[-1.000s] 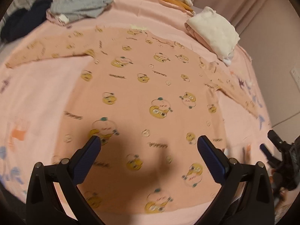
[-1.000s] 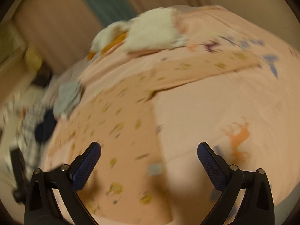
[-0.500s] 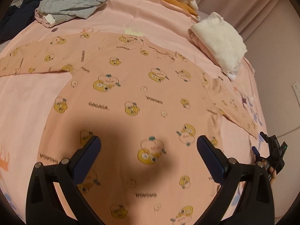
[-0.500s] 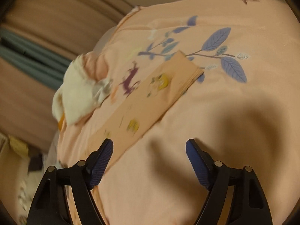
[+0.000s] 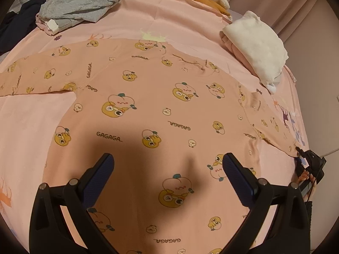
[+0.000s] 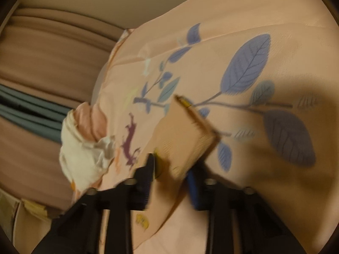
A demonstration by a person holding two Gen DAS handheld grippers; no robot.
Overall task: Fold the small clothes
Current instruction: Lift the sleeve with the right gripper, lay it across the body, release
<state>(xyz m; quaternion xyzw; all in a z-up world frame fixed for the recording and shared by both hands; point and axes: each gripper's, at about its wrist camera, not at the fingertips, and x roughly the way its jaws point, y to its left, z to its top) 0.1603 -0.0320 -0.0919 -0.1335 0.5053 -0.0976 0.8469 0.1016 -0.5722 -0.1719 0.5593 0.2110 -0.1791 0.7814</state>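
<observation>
Covering the bed, a pink sheet (image 5: 161, 19) bears left tongs (image 5: 167, 165) spread, right tongs (image 6: 171, 175) closing on a sleeve (image 6: 182, 139).

right tool (image 6: 171, 173) closing, sleeve cuff (image 6: 186, 135) between

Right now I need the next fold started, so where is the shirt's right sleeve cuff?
In the right wrist view, the cuff sits centre frame between the closing right tool, over the leaf-print bedsheet.

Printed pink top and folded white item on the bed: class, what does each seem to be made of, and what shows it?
Printed pink top: probably thin cotton jersey, matte; it lies flat with stitched seams and a printed pattern.
Folded white item: seemingly fleece or terry, matte; its surface looks fuzzy and thick.
</observation>
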